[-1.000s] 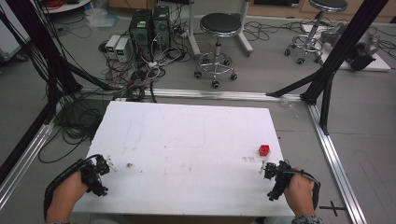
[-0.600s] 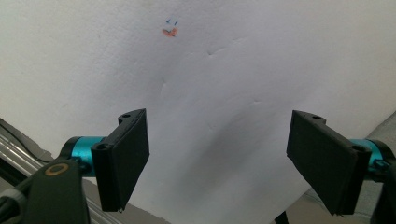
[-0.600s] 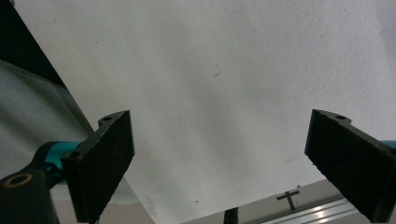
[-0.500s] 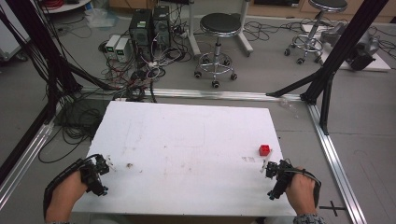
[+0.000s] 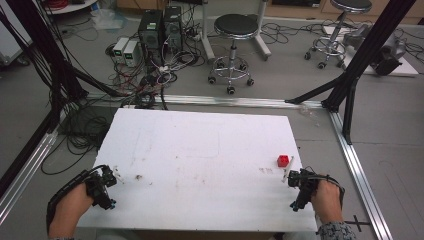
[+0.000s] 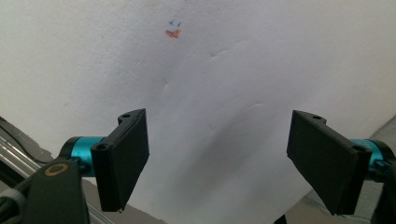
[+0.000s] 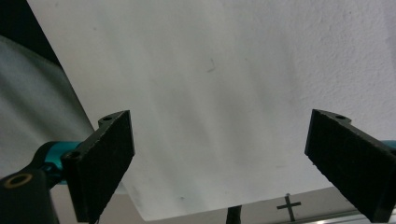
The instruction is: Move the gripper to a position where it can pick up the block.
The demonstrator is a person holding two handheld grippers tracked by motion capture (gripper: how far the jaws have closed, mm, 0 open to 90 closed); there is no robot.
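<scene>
High view: a white foam board (image 5: 200, 165) fills the middle of the frame as the table top. A small red cube (image 5: 283, 160) sits on it at the right, near the board's right edge. The left gripper (image 5: 111, 176) lies at the lower left, held by the left hand (image 5: 70, 210) at the board's left edge. The right gripper (image 5: 290, 176) is at the lower right, held by the right hand (image 5: 327, 202); its tips are just below the cube, apart from it. Two black stools (image 5: 235, 30) and a tangle of cables (image 5: 150, 75) stand on the floor in the upper part of the frame.

Left gripper view: the two black jaws stand wide apart with bare white board between them. A small orange and blue mark (image 6: 173, 31) sits near the top centre.

Right gripper view: the jaws are spread wide with nothing between them, over white board. A black cross mark (image 7: 288, 204) on the floor shows at the bottom, right of centre.
</scene>
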